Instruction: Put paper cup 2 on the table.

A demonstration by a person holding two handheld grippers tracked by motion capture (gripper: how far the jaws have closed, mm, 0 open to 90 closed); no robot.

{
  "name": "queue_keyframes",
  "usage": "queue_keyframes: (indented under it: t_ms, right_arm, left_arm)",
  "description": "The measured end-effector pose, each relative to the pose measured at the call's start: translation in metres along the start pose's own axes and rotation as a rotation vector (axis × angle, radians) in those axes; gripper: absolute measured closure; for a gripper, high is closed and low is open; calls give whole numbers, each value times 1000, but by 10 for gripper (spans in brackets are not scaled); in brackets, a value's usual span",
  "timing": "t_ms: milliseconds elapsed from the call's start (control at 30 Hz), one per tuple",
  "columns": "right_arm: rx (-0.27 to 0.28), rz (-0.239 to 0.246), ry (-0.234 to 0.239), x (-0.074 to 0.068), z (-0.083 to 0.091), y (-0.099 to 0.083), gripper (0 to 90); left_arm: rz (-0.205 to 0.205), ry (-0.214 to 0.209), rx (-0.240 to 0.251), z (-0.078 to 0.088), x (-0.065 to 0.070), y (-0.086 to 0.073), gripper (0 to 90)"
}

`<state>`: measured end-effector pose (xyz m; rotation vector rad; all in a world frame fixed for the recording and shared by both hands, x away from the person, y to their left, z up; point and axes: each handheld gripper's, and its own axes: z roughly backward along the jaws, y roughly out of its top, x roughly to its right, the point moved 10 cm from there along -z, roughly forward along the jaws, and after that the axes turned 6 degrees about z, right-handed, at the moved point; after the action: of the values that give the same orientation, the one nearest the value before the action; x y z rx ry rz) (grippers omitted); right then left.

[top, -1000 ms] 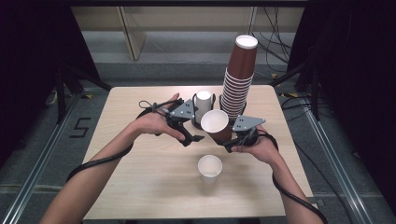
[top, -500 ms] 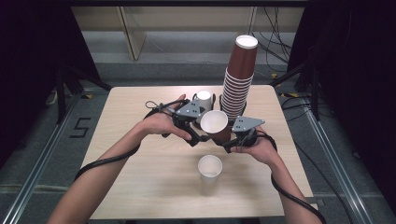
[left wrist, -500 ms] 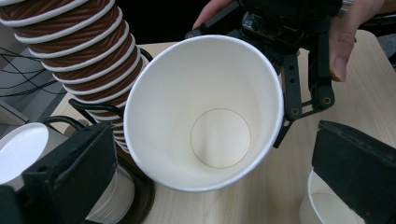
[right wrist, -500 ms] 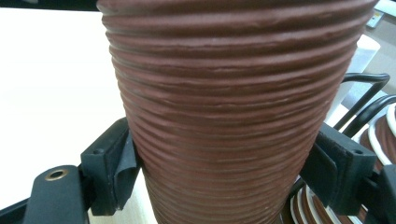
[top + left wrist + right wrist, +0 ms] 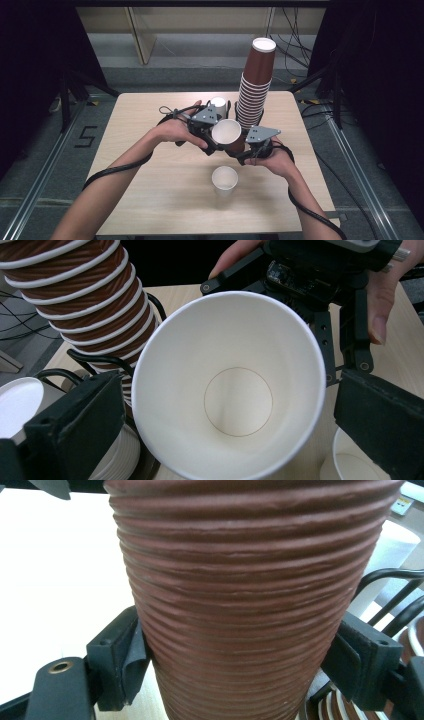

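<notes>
Above the counter [image 5: 150, 200], your right claw [image 5: 240, 675] clamps the ribbed brown cup [image 5: 240, 605]; left claw [image 5: 225, 440] brackets its white mouth [image 5: 225, 385], pads apart.

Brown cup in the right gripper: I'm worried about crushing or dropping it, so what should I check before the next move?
1. Right gripper holds the brown cup, pads pressed on both sides: ok.
2. Cup's mouth faces the left gripper: ok.
3. Cup inside is white and empty: ok.
4. Left gripper's jaws stand open either side of the rim: ok; whether the near jaw brushes the rim: cannot tell.
5. White cup stands upright on the table, apart from both grippers: ok.
6. Clearance from the tall cup stack just behind the hands: cannot tell.
</notes>
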<state>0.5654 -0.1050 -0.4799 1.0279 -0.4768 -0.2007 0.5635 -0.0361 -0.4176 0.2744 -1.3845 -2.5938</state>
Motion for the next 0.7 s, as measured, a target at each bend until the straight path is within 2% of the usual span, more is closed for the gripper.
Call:
queue_keyframes:
  t_ms: [100,267,300,567,633,700]
  right_arm:
    - [0,20,7,0,-1,1,203]
    - [2,37,11,-1,-2,3,203]
    - [-4,21,23,-3,-2,2,203]
    - [1,50,14,-1,-2,4,203]
    - [1,34,14,-3,-2,4,203]
    - [0,59,17,-2,-2,6,202]
  left_arm:
    - [-5,7,-10,-2,-1,-2,0]
    - [12,-2,-20,-6,-1,-4,0]
    - [13,-6,-24,-7,-2,-5,0]
    - [11,-24,-50,-14,-1,-5,0]
    - [6,-30,-56,-14,-1,-6,0]
    - [4,-30,-60,-15,0,-6,0]
